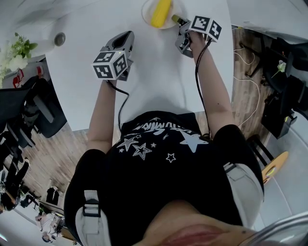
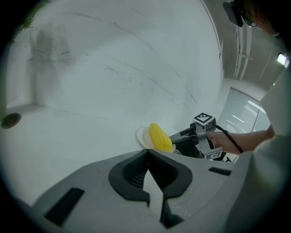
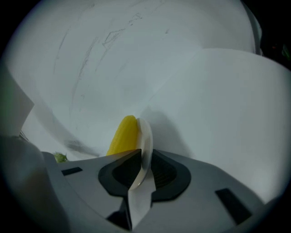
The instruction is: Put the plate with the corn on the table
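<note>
Closest under the head camera is the black star-printed shirt (image 1: 159,163); from it both bare forearms (image 1: 214,91) reach forward over the white table (image 1: 159,81). The left gripper (image 1: 126,34) is held over the tabletop with its grey jaws closed tip to tip on nothing, the ribbed black pads meeting. The right arm stretches further, with the right gripper (image 1: 178,21) turned leftward at the plate (image 1: 144,14). In its own view I see the thin white rim standing between its jaws, which are parted and not pinching it. The round plate sits on the table's far part, and the oblong yellow corn (image 1: 160,12) lies across it. The tabletop is glossy and faintly scratched.
</note>
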### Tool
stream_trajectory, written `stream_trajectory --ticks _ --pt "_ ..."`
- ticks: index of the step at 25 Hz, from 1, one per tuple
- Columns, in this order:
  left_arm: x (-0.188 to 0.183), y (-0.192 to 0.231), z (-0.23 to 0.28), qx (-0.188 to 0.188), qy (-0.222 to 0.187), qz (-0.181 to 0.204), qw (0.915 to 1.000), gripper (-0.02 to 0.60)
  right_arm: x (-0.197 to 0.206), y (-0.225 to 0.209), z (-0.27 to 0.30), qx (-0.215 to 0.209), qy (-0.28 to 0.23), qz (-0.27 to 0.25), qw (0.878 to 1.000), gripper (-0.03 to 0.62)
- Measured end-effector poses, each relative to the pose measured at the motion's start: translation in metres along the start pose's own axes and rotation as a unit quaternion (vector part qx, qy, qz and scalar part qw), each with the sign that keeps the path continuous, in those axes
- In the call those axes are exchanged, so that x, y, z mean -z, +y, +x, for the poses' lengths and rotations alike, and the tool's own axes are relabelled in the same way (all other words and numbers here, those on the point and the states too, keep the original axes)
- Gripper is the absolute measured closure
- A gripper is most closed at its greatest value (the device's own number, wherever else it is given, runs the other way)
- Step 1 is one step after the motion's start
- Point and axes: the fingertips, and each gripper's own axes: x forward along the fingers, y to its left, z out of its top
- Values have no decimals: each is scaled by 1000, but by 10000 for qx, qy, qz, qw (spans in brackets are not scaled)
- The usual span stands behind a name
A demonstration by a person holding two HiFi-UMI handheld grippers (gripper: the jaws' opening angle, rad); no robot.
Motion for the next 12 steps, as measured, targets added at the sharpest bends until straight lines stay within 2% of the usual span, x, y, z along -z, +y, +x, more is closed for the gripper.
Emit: stream_trajectory --ticks 4,12 --pt "4 -5 0 59 45 -9 10000 575 0 0 -1 393 95 -464 9981 514" --pt "1 -8 -4 90 11 13 10000 574 -3 -2 -5 896 82 -1075 9901 484"
